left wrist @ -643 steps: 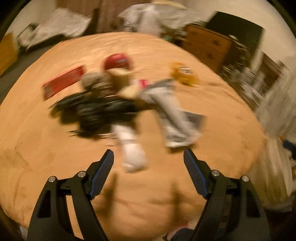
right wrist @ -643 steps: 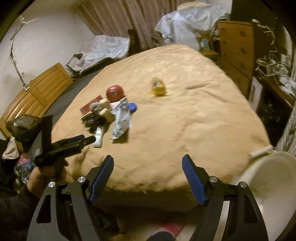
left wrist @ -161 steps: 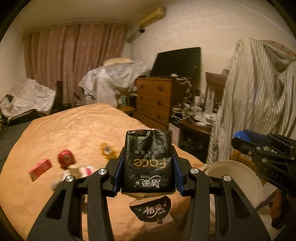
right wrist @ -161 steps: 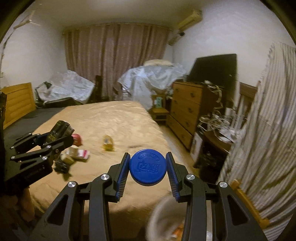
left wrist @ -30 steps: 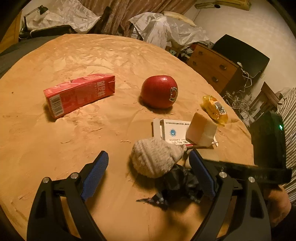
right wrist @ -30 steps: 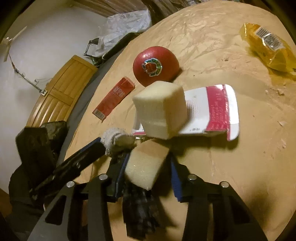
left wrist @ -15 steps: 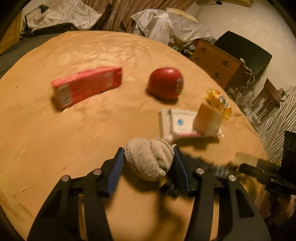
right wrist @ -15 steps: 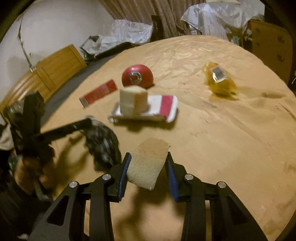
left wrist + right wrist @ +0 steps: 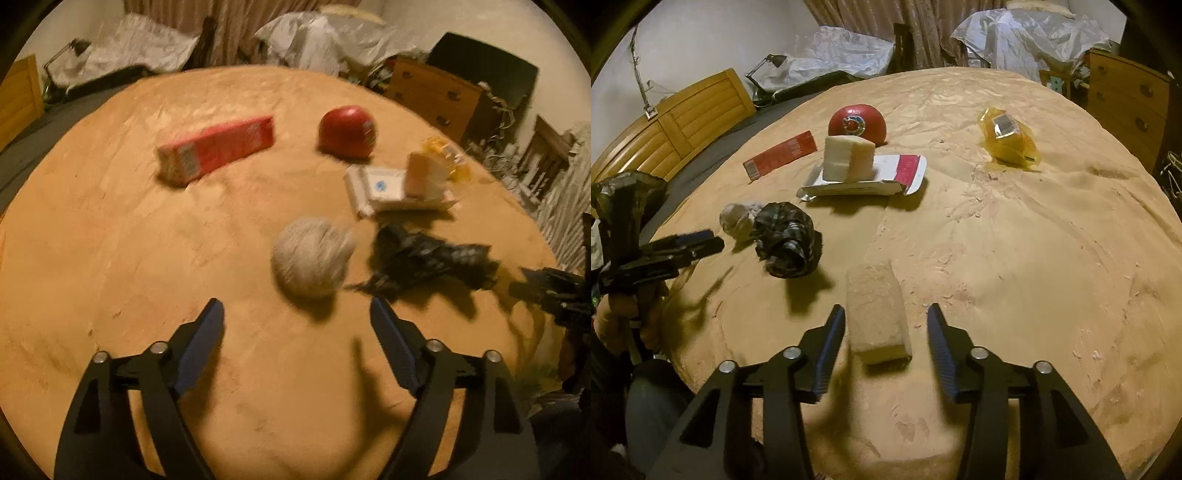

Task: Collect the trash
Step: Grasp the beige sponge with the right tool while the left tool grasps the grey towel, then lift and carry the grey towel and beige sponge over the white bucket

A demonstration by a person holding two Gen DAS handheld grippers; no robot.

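Both sets of jaws stand apart and hold nothing. Just ahead of the right gripper (image 9: 886,328), partly between its fingertips, a tan sponge block (image 9: 878,314) lies flat on the orange bedspread (image 9: 1015,240); whether the pads touch it is hard to tell, but they do not press it. Ahead of the left gripper (image 9: 297,321) sits a grey balled sock (image 9: 312,256), and just to its right a crumpled black plastic bag (image 9: 428,258). Farther back lie a red carton (image 9: 218,149), a red ball (image 9: 347,131), a flat white-and-red box (image 9: 864,181) with a pale foam block (image 9: 847,158) resting on it, and a yellow wrapper (image 9: 1008,140). The sponge looks light and soft, likely to squash, so a grip across its short sides near the middle should serve. The sock is likewise soft and should give under the pads; take it across its widest part. The bag is limp and slippery, best pinched at a bunched fold. Both grippers point forward and downward over the bed, the left one low at the left edge of the right view.
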